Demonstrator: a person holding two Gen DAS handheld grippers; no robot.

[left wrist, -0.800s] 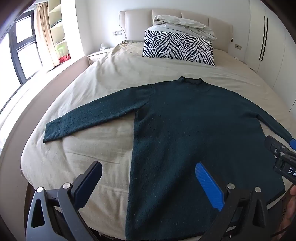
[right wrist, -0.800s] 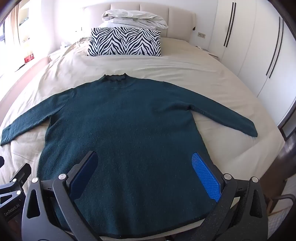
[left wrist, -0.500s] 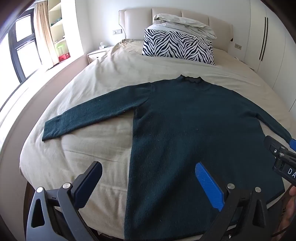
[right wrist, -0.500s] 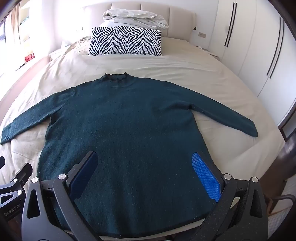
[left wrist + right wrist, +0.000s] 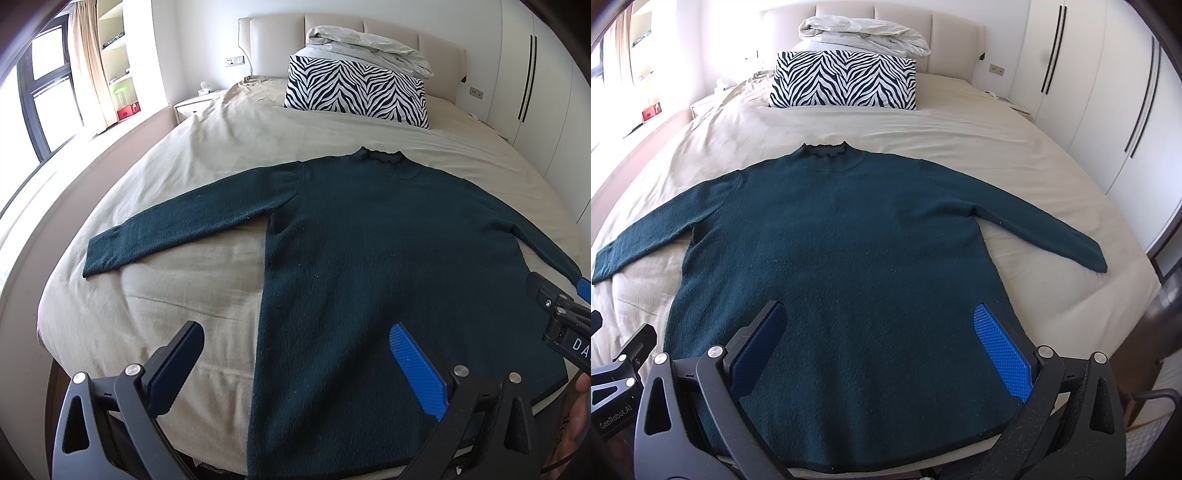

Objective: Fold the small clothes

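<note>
Knitted green sweater (image 5: pixel 849 258) lies limp, so I'd pinch a sleeve cuff (image 5: pixel 99 258); both tongs (image 5: pixel 295 365) (image 5: pixel 882 347) gape, empty

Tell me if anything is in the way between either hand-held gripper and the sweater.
Nothing visible. The sweater lies flat on the bed, directly below the open left hand-held gripper and right hand-held gripper.

Your sweater (image 5: pixel 846 251) is a matt, nubbly dark-teal knit with a ribbed collar. It lies on the bed sheet (image 5: pixel 177 306), a soft, creased beige cloth. The left gripper (image 5: pixel 295 365) is matt black plastic with shiny metal screws; the ribbed pad (image 5: pixel 417 369) looks like blue rubbery plastic. Your right gripper (image 5: pixel 879 343) matches, its pad (image 5: pixel 1001 350) finely textured. The zebra pillow (image 5: pixel 842 79) is smooth printed fabric.
</note>
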